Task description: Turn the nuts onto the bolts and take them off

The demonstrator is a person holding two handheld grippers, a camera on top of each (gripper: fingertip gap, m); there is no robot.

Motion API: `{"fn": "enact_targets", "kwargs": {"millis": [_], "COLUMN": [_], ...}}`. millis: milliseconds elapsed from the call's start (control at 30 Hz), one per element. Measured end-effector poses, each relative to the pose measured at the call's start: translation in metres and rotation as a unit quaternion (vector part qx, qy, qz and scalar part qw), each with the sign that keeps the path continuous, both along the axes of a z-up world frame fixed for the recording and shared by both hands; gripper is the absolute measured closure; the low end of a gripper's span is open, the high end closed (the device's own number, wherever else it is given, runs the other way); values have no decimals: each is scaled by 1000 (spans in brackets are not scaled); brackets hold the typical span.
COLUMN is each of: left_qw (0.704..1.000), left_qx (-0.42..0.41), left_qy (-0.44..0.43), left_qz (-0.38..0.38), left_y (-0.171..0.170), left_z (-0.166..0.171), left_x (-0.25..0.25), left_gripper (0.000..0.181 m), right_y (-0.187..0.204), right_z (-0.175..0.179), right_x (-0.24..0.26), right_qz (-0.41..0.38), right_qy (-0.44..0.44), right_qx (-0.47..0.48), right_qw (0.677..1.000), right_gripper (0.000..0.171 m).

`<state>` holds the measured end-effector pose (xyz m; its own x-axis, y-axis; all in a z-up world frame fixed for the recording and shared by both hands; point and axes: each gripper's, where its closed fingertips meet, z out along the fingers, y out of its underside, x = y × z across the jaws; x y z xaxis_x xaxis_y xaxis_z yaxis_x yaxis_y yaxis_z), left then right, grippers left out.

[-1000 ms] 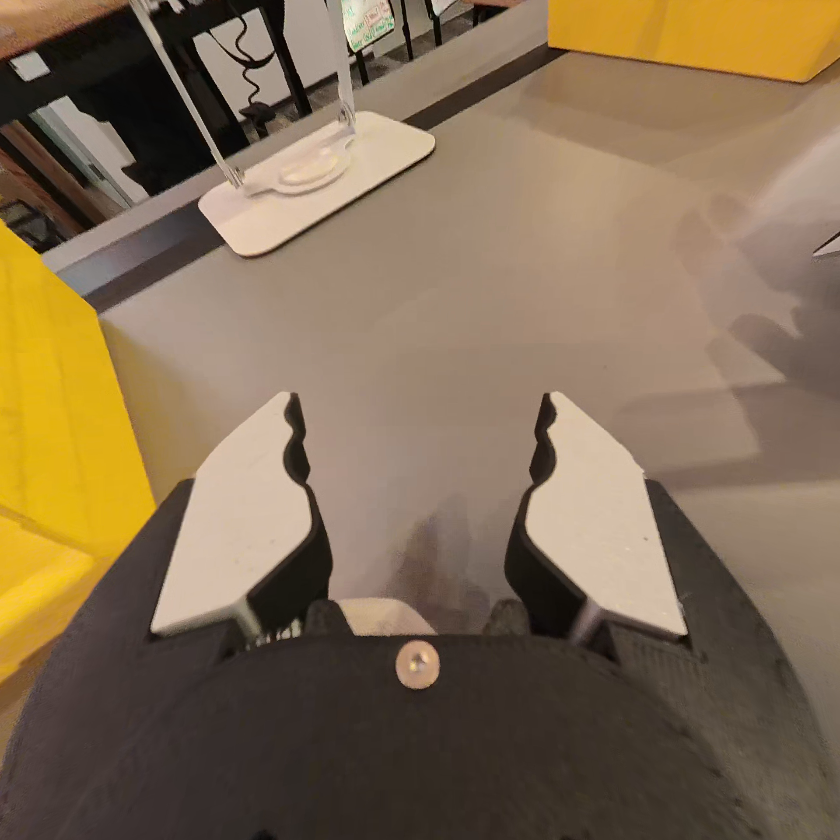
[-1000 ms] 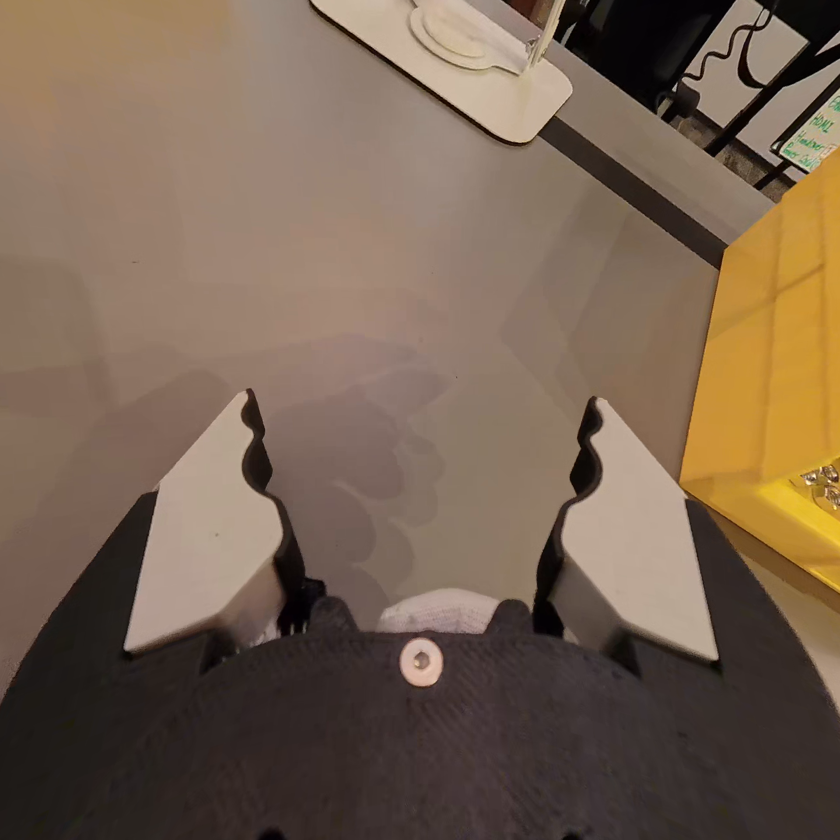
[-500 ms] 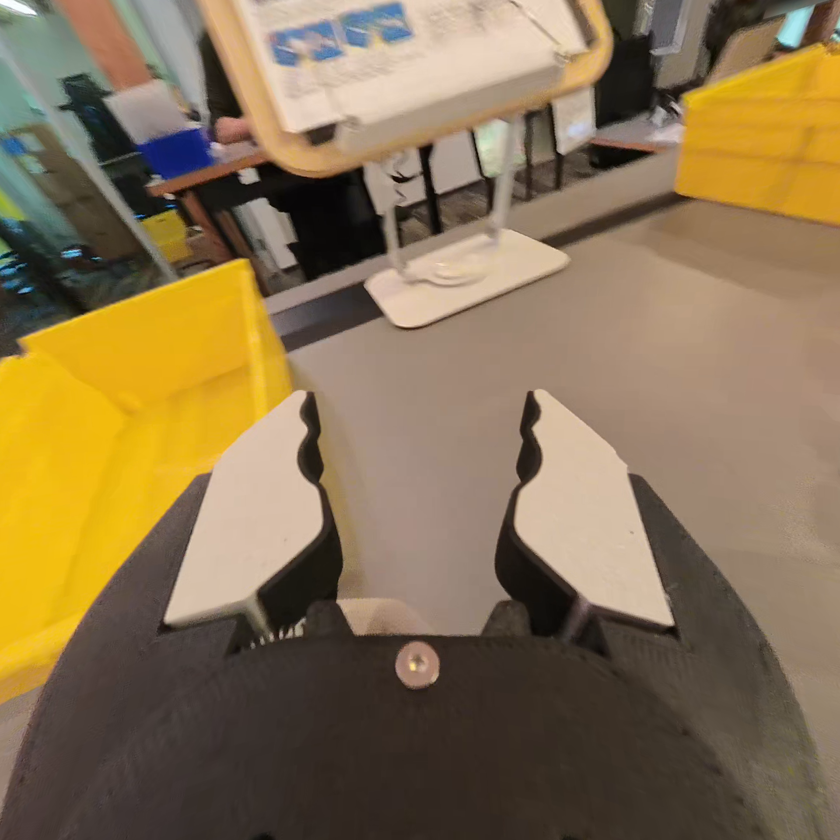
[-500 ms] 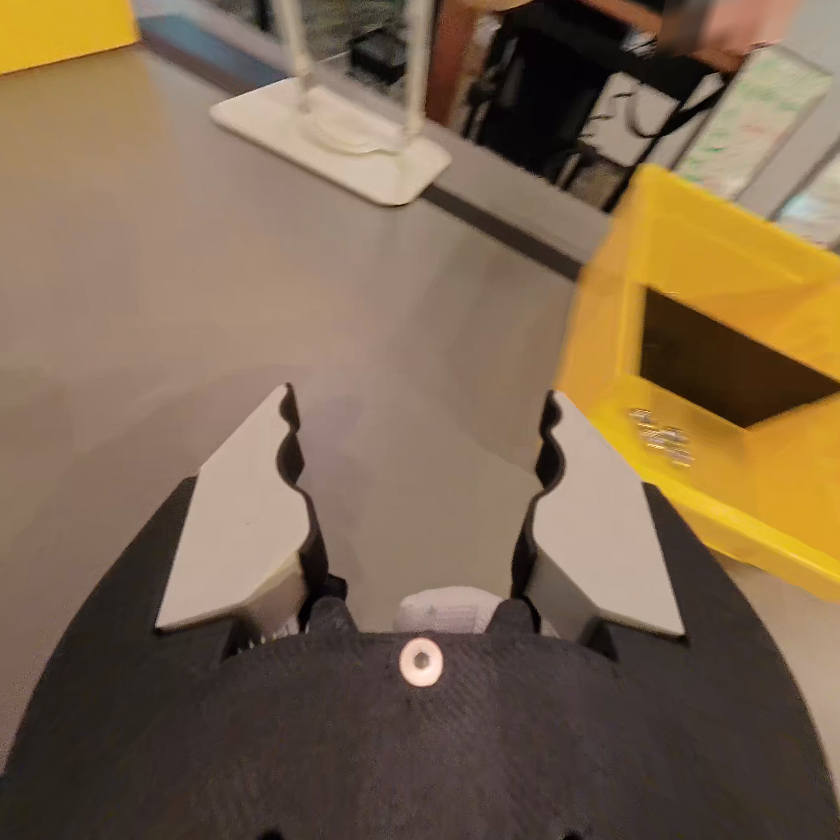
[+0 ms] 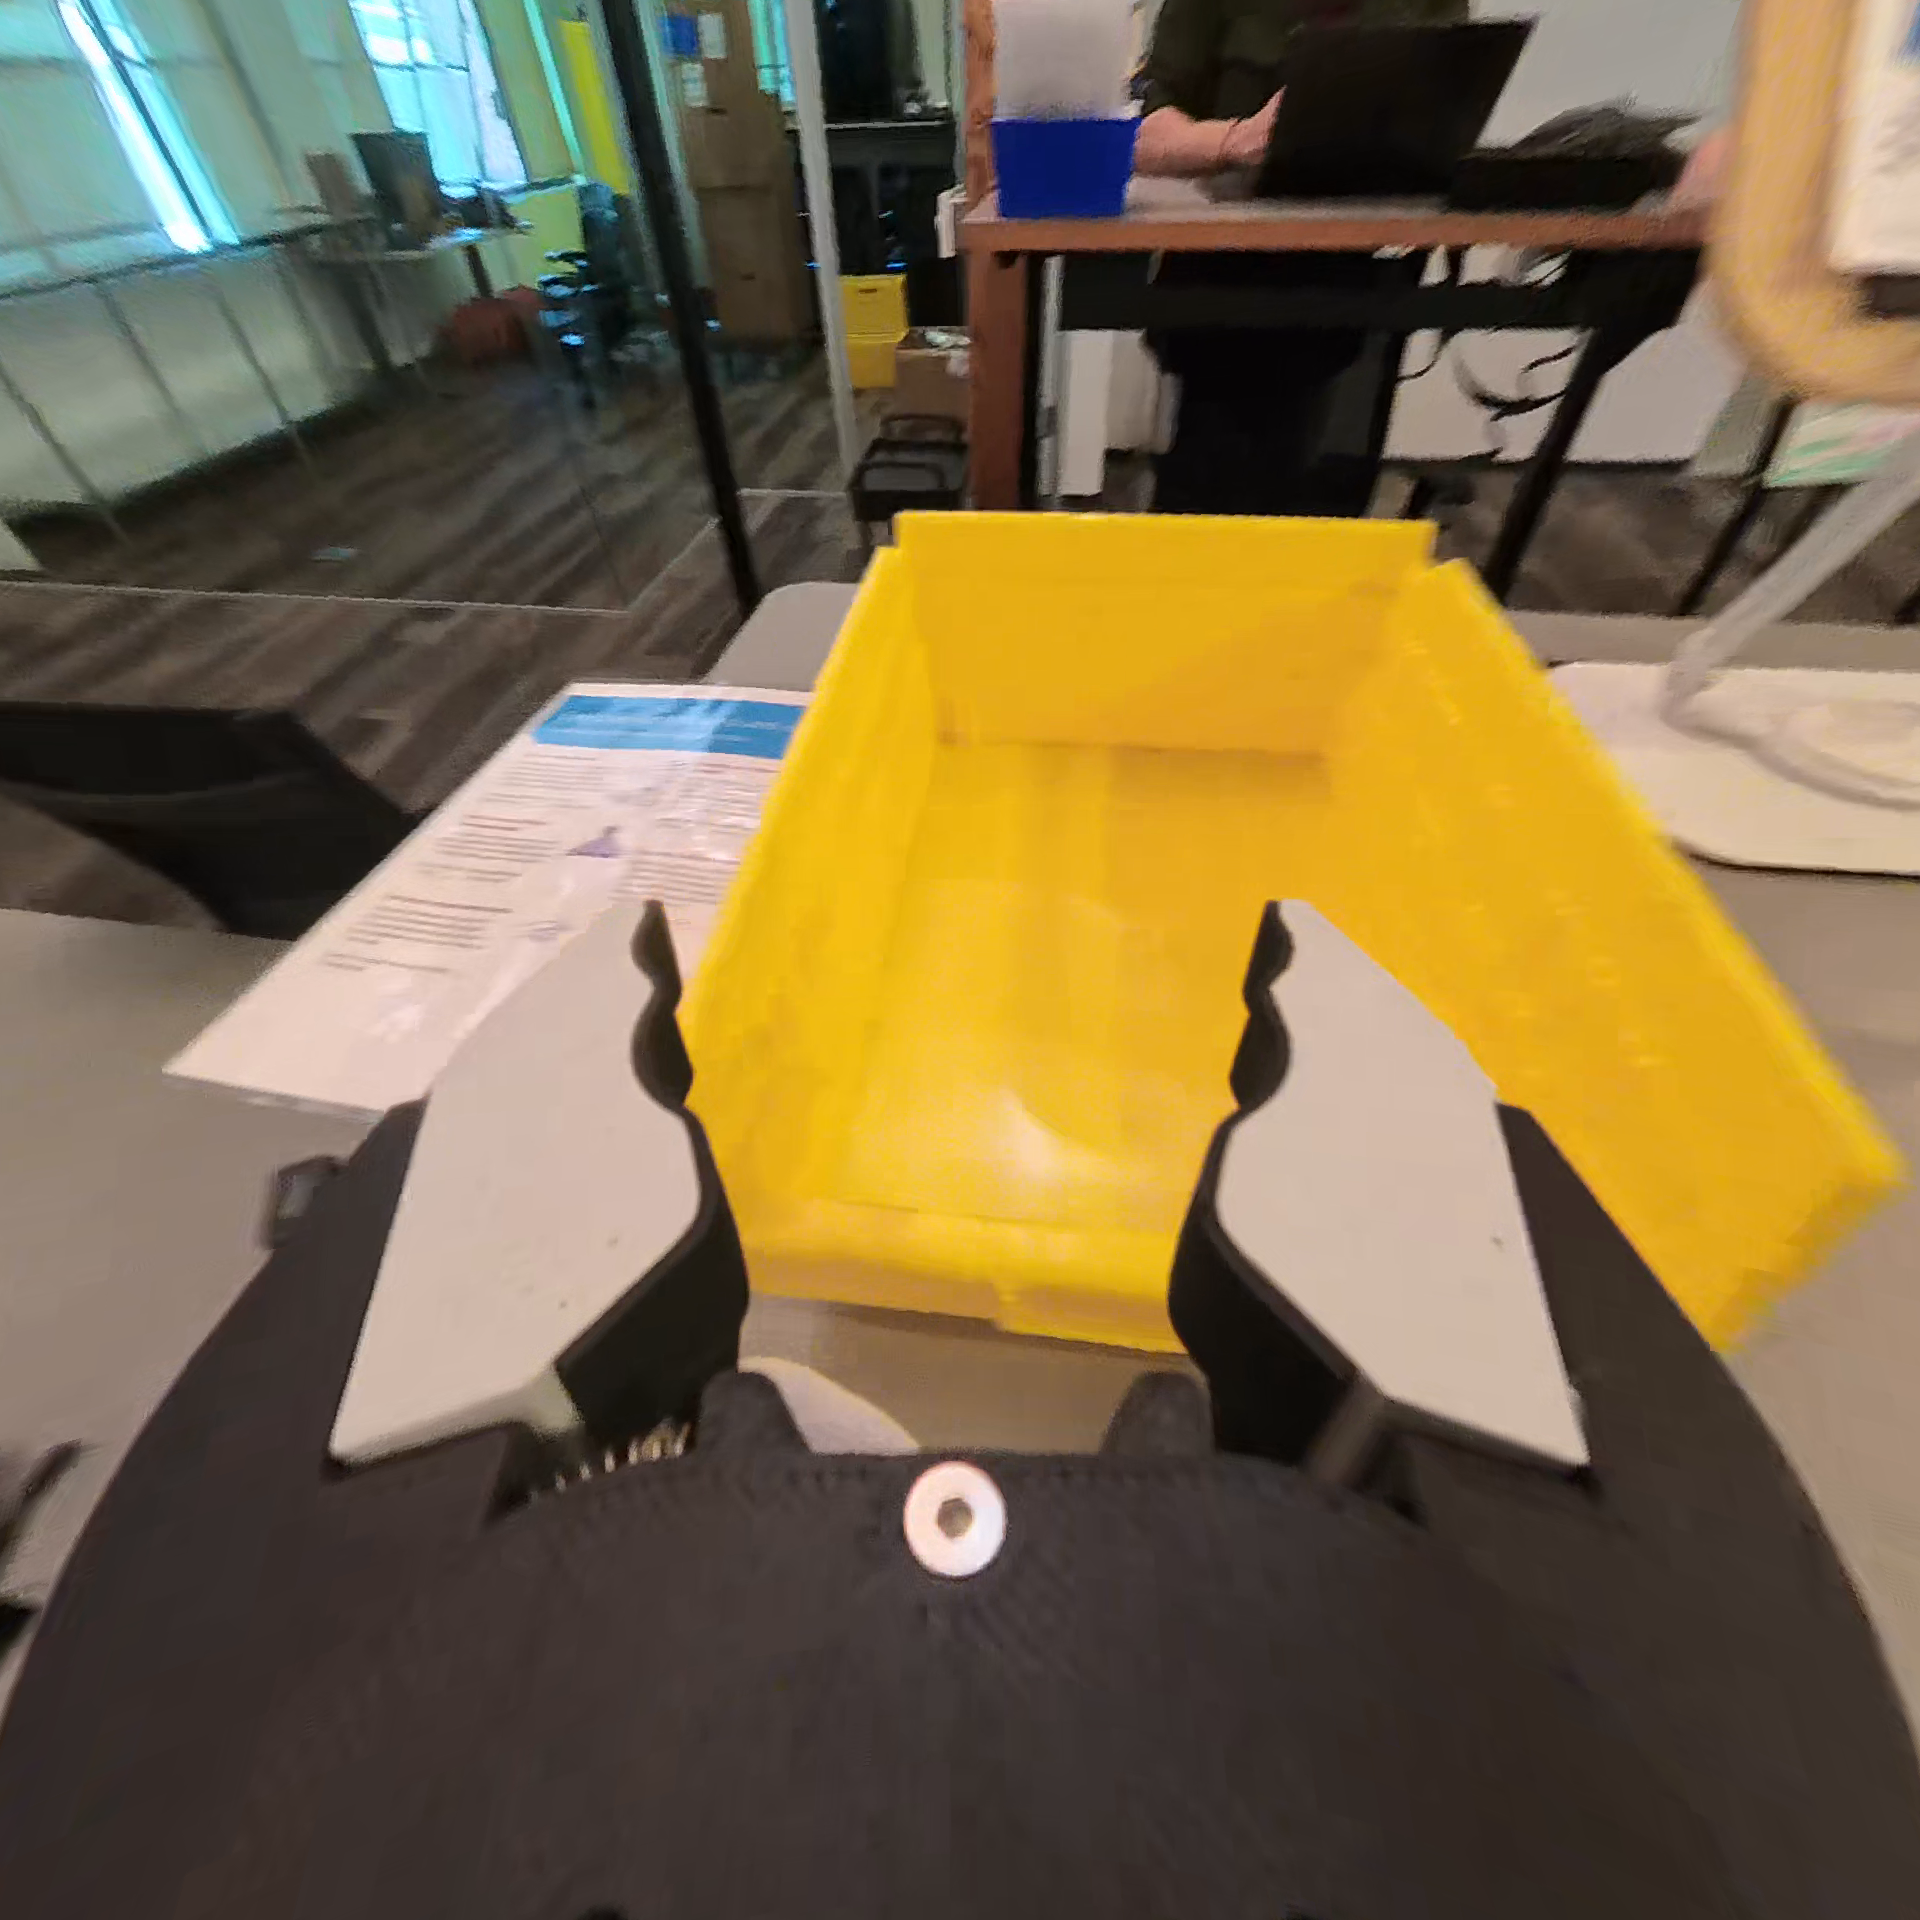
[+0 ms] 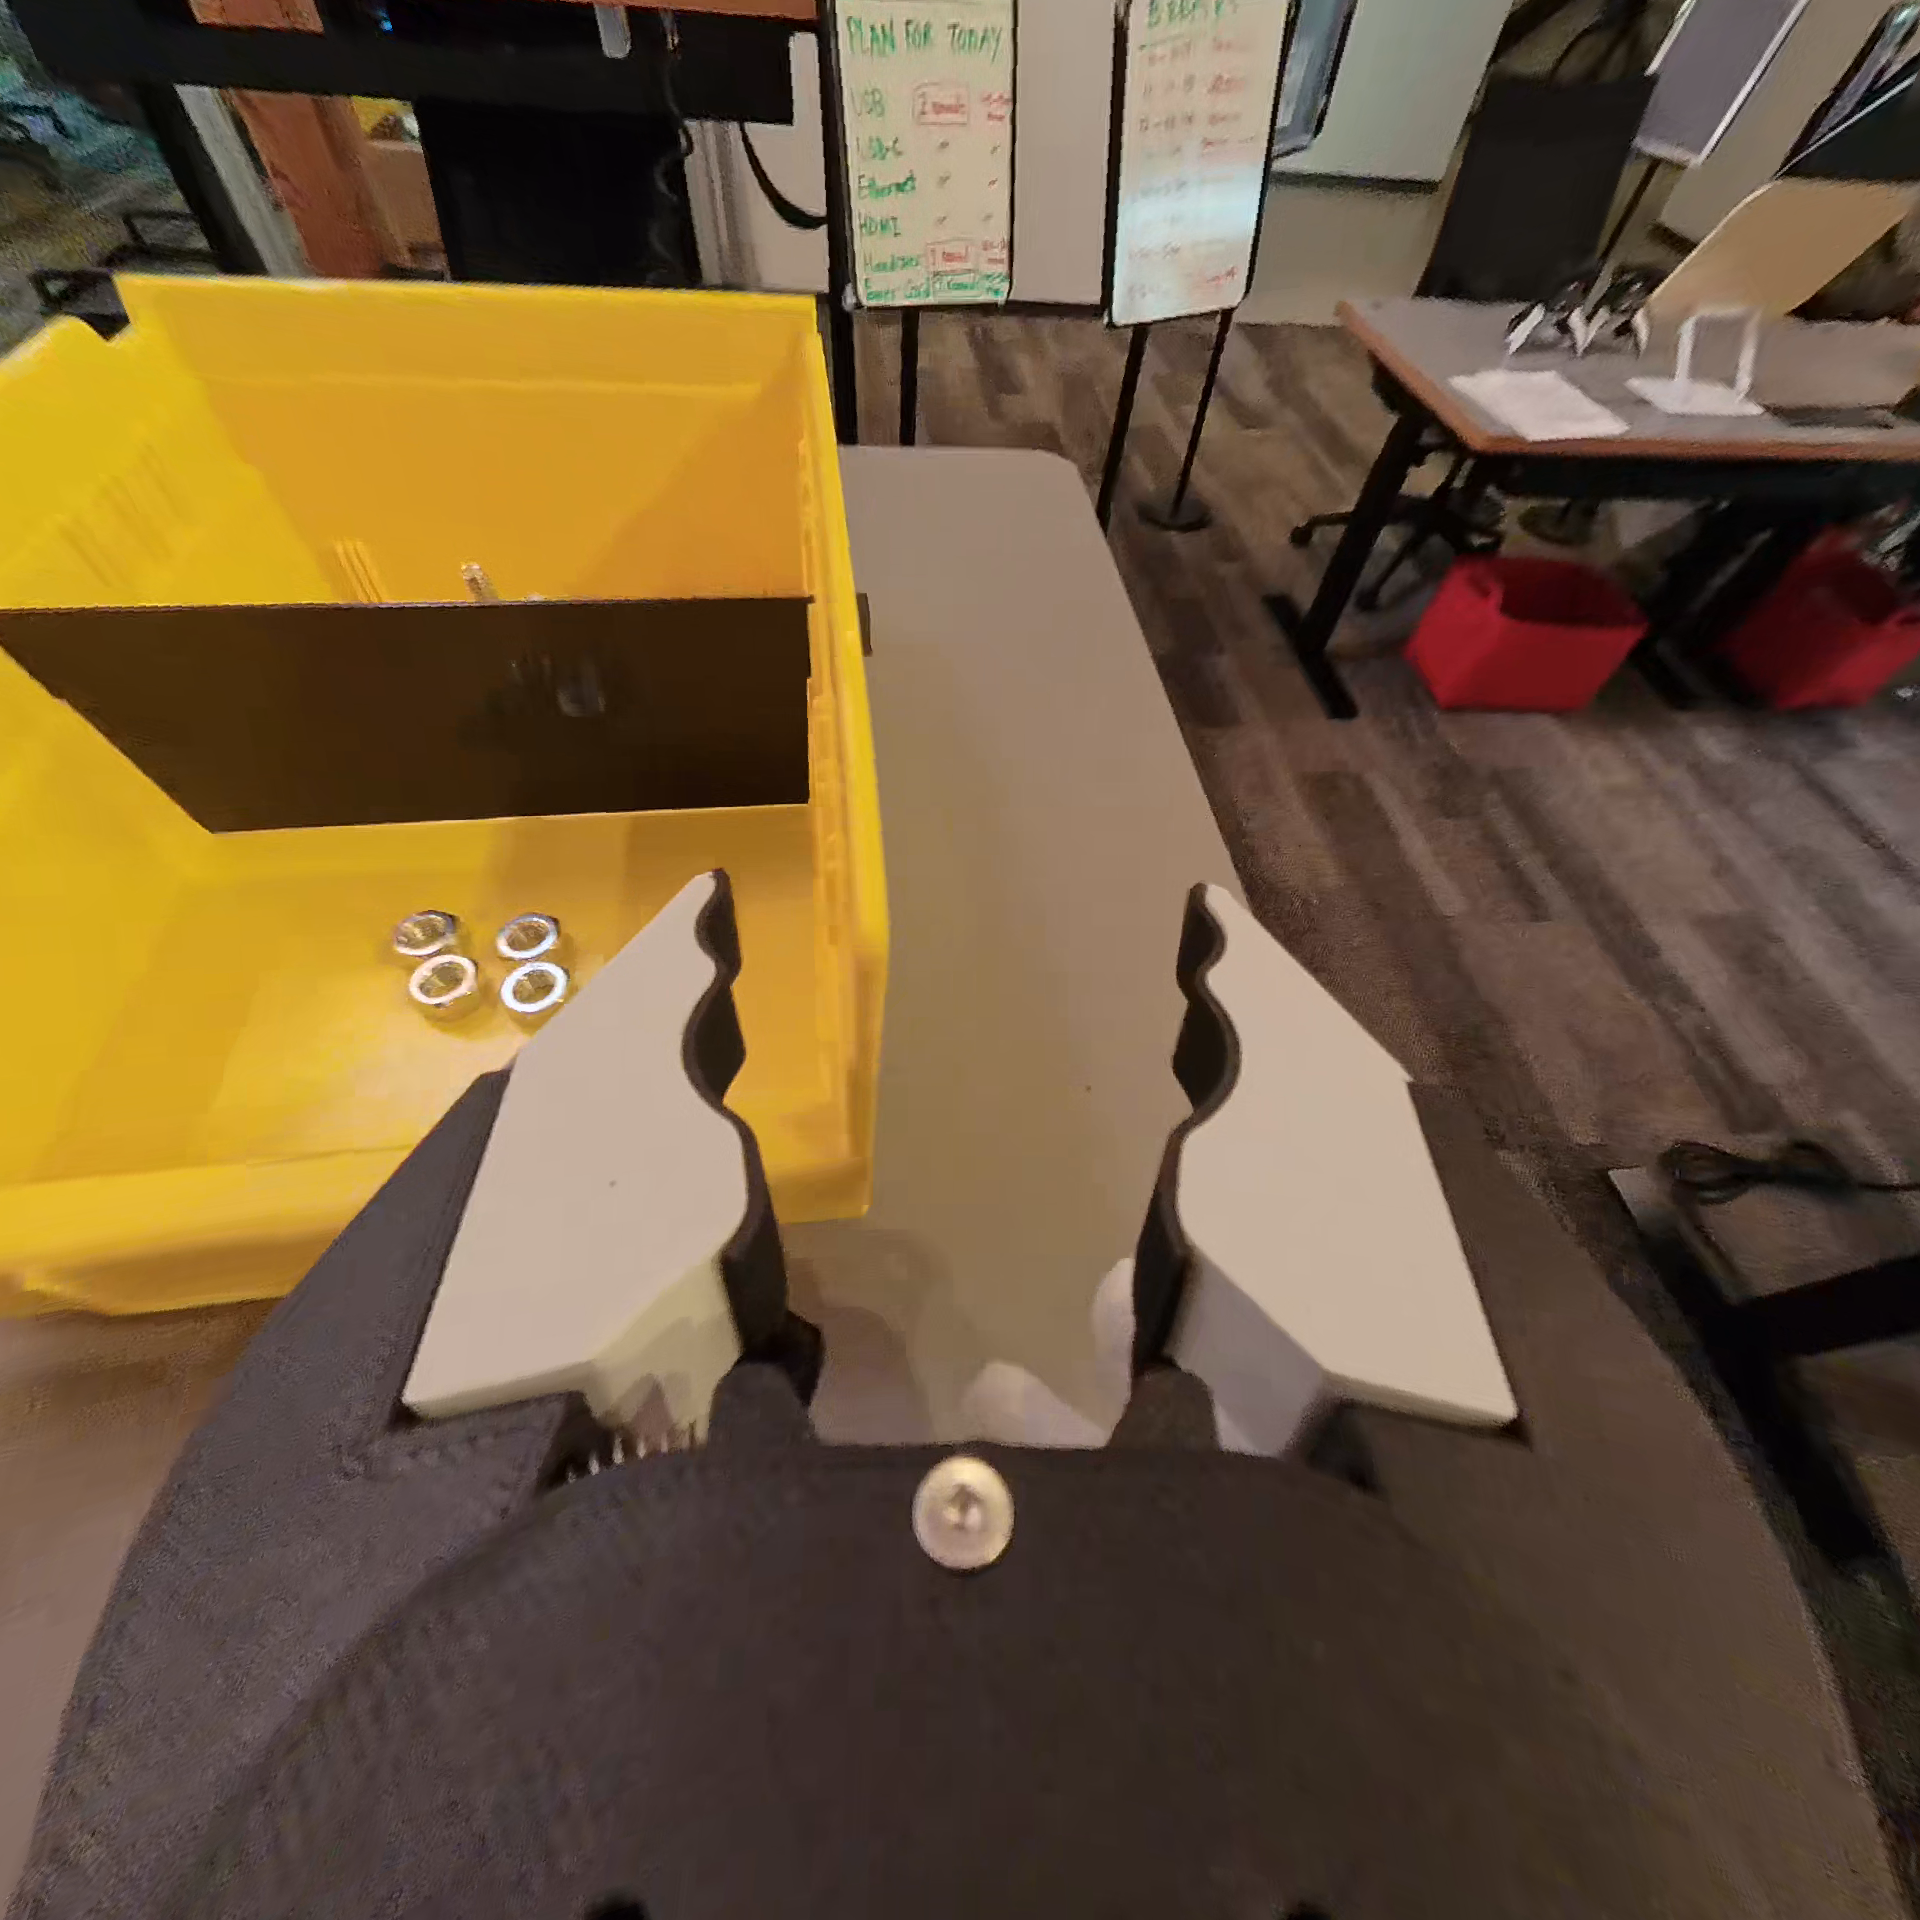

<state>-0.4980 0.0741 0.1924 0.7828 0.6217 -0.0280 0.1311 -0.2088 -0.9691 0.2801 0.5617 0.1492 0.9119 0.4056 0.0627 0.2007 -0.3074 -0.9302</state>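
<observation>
Several silver nuts (image 6: 480, 964) lie in a tight cluster on the floor of a yellow bin (image 6: 847, 935) at the left of the right wrist view. A black divider (image 6: 436, 707) crosses that bin; a bolt tip (image 6: 473, 578) shows just behind it. My right gripper (image 6: 956, 904) is open and empty, over the grey table (image 6: 997, 727) just right of that bin. My left gripper (image 5: 956, 925) is open and empty, in front of a second yellow bin (image 5: 1558, 935) that looks empty.
A printed sheet (image 5: 520, 894) lies on the table left of the empty bin. A white stand base (image 5: 1766, 769) sits to its right. The table's edge (image 6: 1226, 862) drops to the floor on the right. Whiteboards (image 6: 925, 156), tables and red crates (image 6: 1517, 644) stand beyond. About 90 cm separates my left fingertips from my right.
Both grippers tilted up from the bare table and swung outward: the left one leftward to face the empty bin, the right one rightward to the bin with nuts. Both stayed open.
</observation>
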Motion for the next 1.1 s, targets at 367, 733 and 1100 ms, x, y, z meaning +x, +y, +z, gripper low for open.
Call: {"fn": "enact_targets", "kwargs": {"millis": [367, 733, 1100], "left_qw": [995, 994, 994], "left_qx": [-90, -93, -37], "left_qy": [21, -61, -79], "left_qz": [47, -3, -68], "left_y": [-11, 6, 13], "left_z": [-25, -60, -53], "left_x": [-54, -71, -49], "left_gripper": [83, 162, 176], "right_y": [13, 5, -32], "right_z": [-19, -21, -21], "right_x": [-16, -30, -44], "right_qz": [65, 105, 106], "right_qy": [-18, -10, -33], "right_qx": [-24, -29, -47], "right_qw": [997, 994, 993], "right_gripper": [122, 169, 169]}}
